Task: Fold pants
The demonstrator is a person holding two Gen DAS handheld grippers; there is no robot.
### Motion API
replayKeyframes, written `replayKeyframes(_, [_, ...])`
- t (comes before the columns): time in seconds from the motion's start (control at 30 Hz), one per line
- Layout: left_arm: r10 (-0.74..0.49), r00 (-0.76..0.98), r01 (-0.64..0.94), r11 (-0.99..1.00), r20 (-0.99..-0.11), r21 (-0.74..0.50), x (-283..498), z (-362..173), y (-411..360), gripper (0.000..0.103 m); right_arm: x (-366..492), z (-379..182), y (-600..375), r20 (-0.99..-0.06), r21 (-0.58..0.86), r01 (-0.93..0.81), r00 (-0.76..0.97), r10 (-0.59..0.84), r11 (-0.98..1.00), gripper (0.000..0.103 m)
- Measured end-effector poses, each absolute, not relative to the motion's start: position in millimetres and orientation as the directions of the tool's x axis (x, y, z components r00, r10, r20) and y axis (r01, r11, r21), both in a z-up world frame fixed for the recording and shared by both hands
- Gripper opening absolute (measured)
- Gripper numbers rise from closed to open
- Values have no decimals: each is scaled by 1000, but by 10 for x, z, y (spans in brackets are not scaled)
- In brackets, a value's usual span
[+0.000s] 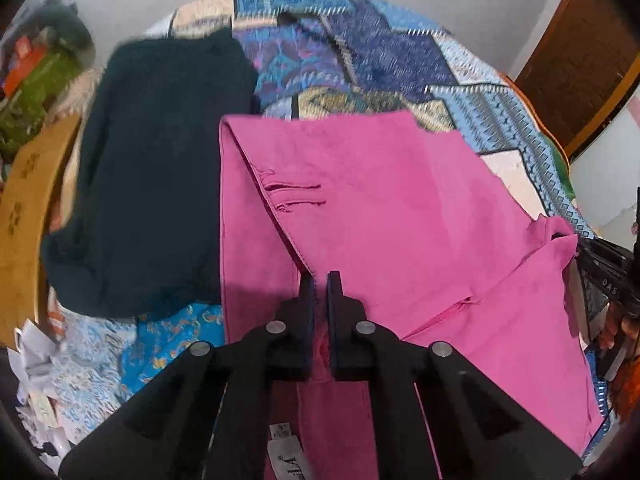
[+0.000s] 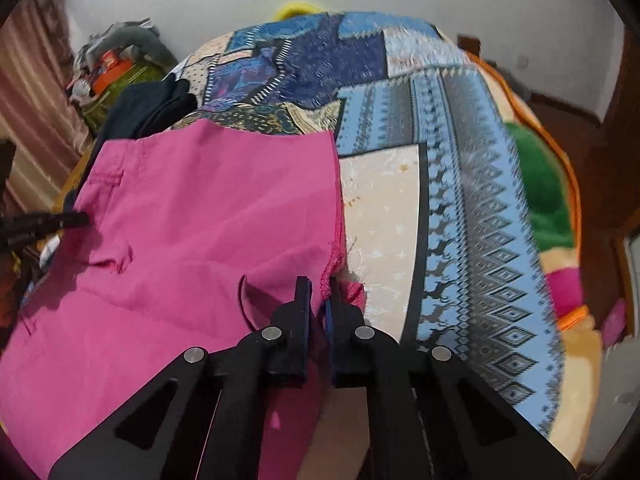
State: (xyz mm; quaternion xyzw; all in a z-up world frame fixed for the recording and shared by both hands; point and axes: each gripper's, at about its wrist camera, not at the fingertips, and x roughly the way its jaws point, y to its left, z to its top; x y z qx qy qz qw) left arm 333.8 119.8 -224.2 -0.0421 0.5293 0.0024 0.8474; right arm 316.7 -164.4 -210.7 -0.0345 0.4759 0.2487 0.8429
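Observation:
Pink pants (image 1: 380,208) lie partly folded on a patterned bedspread (image 1: 360,52), a folded-over layer with a seam edge running toward my left gripper. My left gripper (image 1: 321,280) is shut on the pink fabric near the waistband, where a white label (image 1: 284,456) shows. In the right wrist view the pink pants (image 2: 192,216) spread to the left. My right gripper (image 2: 318,288) is shut on their frayed right edge. The right gripper also shows at the right edge of the left wrist view (image 1: 608,276). The left gripper shows at the left edge of the right wrist view (image 2: 44,224).
A dark folded garment (image 1: 156,168) lies left of the pants, also in the right wrist view (image 2: 152,108). A wooden bed frame (image 1: 24,208) and cluttered items (image 1: 36,68) stand at left. A green and orange blanket (image 2: 548,200) lies right; a wooden door (image 1: 580,60) stands far right.

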Motion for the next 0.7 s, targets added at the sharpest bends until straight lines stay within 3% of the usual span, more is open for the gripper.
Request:
replayKeyframes(0.17, [29,478,-70,998,-878,-5,3330,-2100,1212,5,3081,-2040,-1716,-818,98,-465,466,337,880,4])
replayKeyframes(0.4, [65,395,-97,995,-916,29,3389,-2441,1268,6,3137,-2198,-1776,-856,104,-430,421,301,897,4])
replayKeyframes(0.7, [0,402,-74,997,-916,-32,3243,-2181,1375,7,3058,-2056,-1786,-869,55,-450,417,265,891,9])
